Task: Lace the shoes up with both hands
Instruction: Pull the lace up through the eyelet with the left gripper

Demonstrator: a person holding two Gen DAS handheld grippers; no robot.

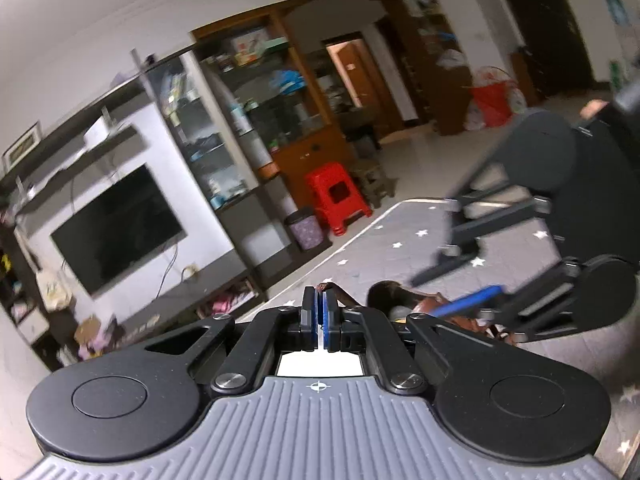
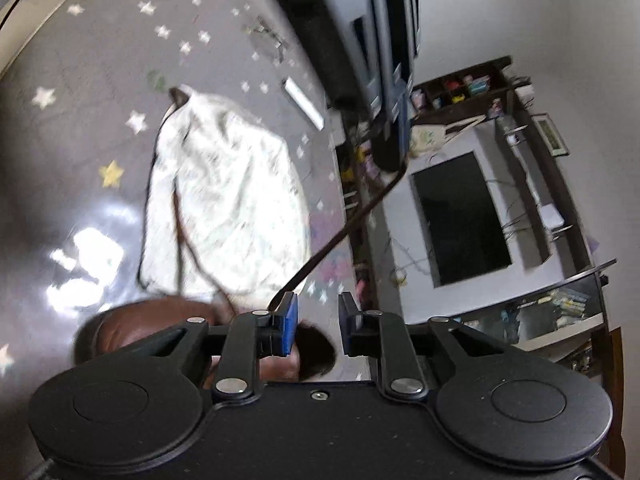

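left gripper (image 1: 320, 300) clamps the lace (image 2: 340, 236) taut toward 1 o'clock for threading; right gripper (image 2: 318, 320) spread apart, empty, over the brown shoe (image 2: 132, 320)

Black left claw (image 1: 320, 312) with blue pads, ribbed grey housing, crosshair marking, silver screws, black right claw (image 2: 318, 330) alike

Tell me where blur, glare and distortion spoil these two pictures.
Left wrist view: the right gripper is smeared by motion, and the fisheye bends the television. Right wrist view: strong glare on the starred mat, the white cloth and the left gripper are blurred.
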